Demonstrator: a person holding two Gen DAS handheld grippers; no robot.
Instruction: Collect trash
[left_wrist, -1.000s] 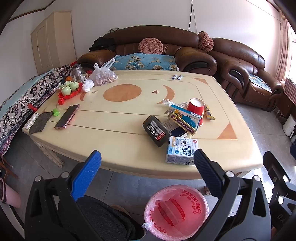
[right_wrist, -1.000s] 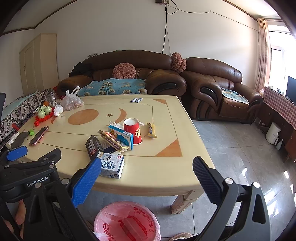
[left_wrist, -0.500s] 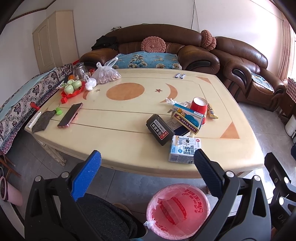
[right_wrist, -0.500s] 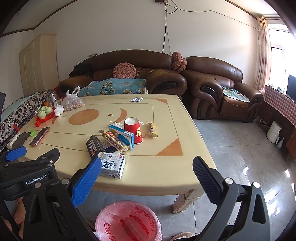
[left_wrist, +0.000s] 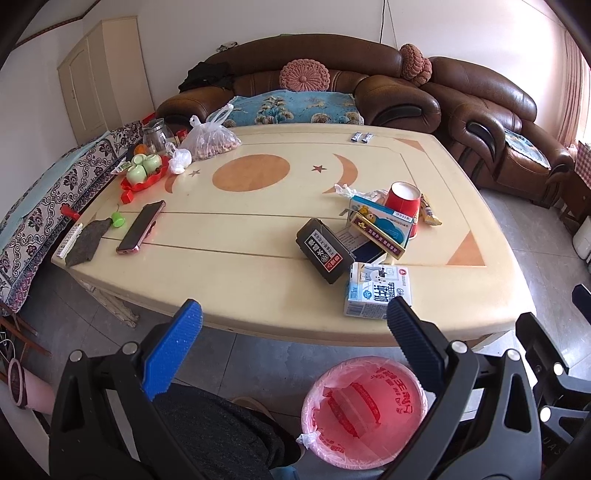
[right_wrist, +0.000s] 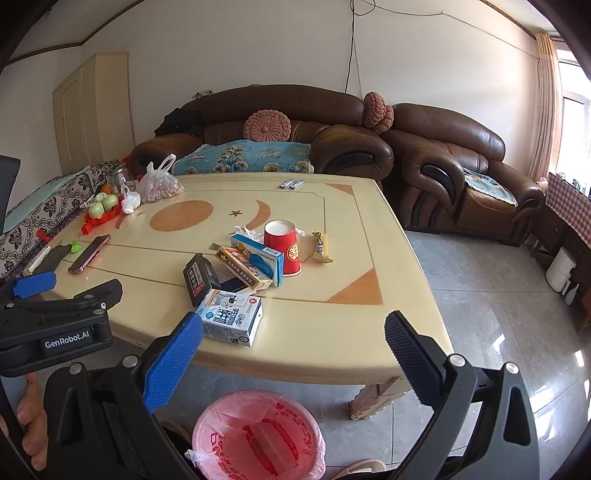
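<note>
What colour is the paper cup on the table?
Red, with a white base: the paper cup stands upside down. Right wrist view shows it best.

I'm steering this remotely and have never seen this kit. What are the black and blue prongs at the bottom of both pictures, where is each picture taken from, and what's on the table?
There is no robot arm. A person holds a hand-held clamp in each hand, and each clamp carries a wide-angle camera looking forward along its own jaws. The prongs are those jaws. One picture comes from the left gripper, the other from the right gripper. Both stand wide open and hold nothing.

On the table, nearest the edge, lies a milk carton. Behind it sit a black box, a blue box, a red paper cup upside down and a snack wrapper. Farther left lies a phone.

On the floor in front of the table stands a bin with a pink liner.
</note>
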